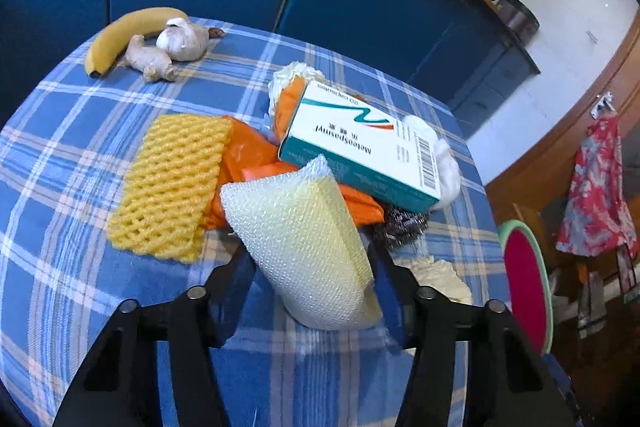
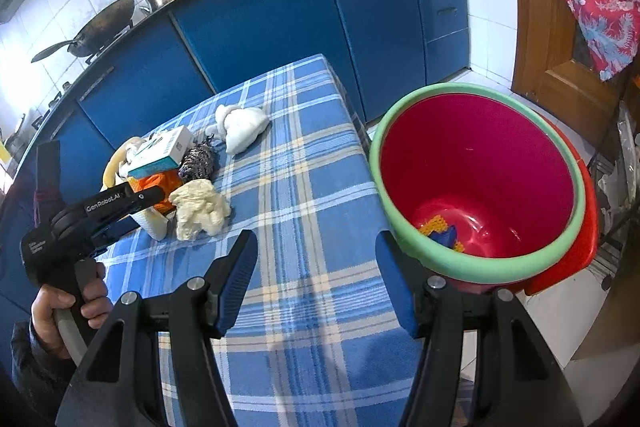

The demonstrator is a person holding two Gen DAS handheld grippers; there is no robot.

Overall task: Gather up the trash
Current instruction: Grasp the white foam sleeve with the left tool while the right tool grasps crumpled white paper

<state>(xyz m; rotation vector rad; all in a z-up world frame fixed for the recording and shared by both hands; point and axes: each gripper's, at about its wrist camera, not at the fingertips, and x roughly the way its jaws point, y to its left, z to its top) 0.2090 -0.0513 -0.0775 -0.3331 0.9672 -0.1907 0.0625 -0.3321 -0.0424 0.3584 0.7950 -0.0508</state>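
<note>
The left tool (image 1: 310, 263) seems clamped on the bubble-wrap piece (image 1: 304, 239) standing on the table (image 1: 60, 155), the red bin (image 2: 480, 183) lies to its right, beside the empty, apart right tool (image 2: 316, 267).

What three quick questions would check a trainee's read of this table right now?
1. True or false: the red bucket is empty.
2. What lies between the fingers of the left gripper? A banana; B bubble wrap; C medicine box.
3. What does the right gripper hold?
Key: 1 false, yellow and blue scraps lie at its bottom. 2 B. 3 nothing, its jaws stand open.
</note>
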